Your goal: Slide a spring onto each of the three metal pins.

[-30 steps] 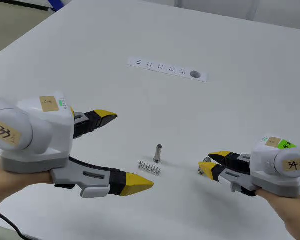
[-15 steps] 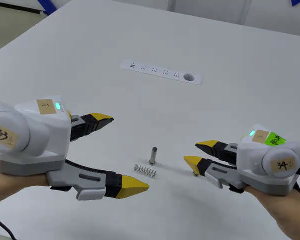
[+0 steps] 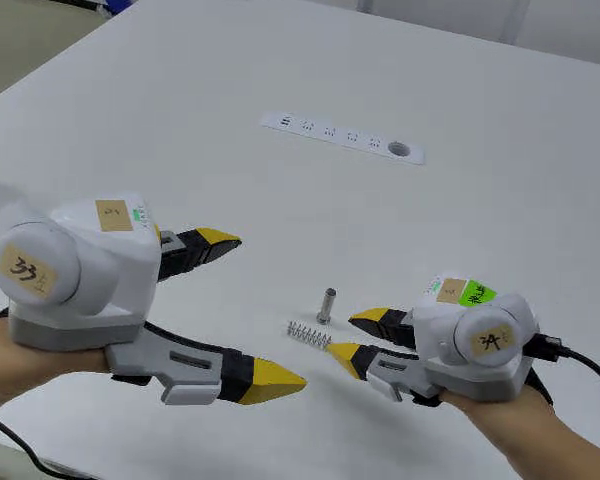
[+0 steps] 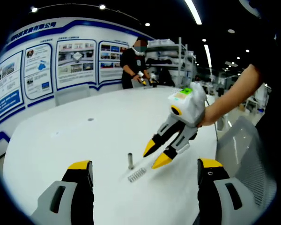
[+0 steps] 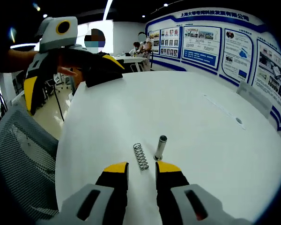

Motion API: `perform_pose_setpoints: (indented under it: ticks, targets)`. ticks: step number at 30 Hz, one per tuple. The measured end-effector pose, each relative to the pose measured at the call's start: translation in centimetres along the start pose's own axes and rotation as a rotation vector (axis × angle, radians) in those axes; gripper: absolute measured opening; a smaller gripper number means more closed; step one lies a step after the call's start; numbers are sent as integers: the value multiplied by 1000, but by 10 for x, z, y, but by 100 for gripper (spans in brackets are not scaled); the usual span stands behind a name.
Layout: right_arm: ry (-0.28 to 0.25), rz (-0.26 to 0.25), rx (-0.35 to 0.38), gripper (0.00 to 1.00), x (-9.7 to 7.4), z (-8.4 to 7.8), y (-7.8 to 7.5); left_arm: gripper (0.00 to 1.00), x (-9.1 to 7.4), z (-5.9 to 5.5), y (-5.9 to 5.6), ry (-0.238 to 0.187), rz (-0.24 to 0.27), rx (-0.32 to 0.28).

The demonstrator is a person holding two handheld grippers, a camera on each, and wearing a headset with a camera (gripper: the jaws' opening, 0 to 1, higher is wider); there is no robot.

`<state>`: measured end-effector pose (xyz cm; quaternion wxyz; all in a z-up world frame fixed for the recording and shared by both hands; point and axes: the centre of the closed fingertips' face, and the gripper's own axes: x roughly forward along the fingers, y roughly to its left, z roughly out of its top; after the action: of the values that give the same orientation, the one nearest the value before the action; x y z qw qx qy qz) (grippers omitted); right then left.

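Smooth white table [image 3: 460,90], blue-framed posters [image 5: 210,30] on the walls. A coiled spring [image 3: 308,335] lies beside the upright shiny pin [image 3: 326,305]. Left gripper [image 3: 268,310] fingers are wide open; right gripper [image 3: 341,335] fingers are narrowly apart and empty.

— What colours does the left gripper [image 3: 268,310] carry?
— A white shell over a grey base, black jaws tipped in yellow, and tan labels [image 3: 113,215] with dark handwriting.
— And the right gripper [image 3: 341,335]?
— The same white, grey, black and yellow, plus a bright green sticker [image 3: 475,293].
— The small parts?
— The spring [image 3: 308,335] and the metal pin [image 3: 326,305] are silvery grey. They lie on a plain white table [image 3: 280,60] with a white power strip [image 3: 340,137].
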<state>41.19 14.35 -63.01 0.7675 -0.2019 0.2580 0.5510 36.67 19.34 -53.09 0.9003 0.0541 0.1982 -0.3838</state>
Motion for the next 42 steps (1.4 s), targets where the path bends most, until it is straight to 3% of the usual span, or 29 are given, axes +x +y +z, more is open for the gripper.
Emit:
perform_pose_setpoints:
  ticks: [6,15,19,25,42]
  targets:
    - [40,19,-1,23,16,-10,-2,93,-3,-6,5,6,4,-16]
    - [63,28,0,22,26,-16,-6,93,2,-15,6,17,4,-33]
    - [64,44,-3,21,30,-17,-4,92,1,-14,8,0,15,-61]
    - [85,62,-39,19,33,-21,1,91,-2,-17,10,13,21,-61]
    - [84,94,-18,12,36,-17,9,85,-3,-27,4,32,-2,-82]
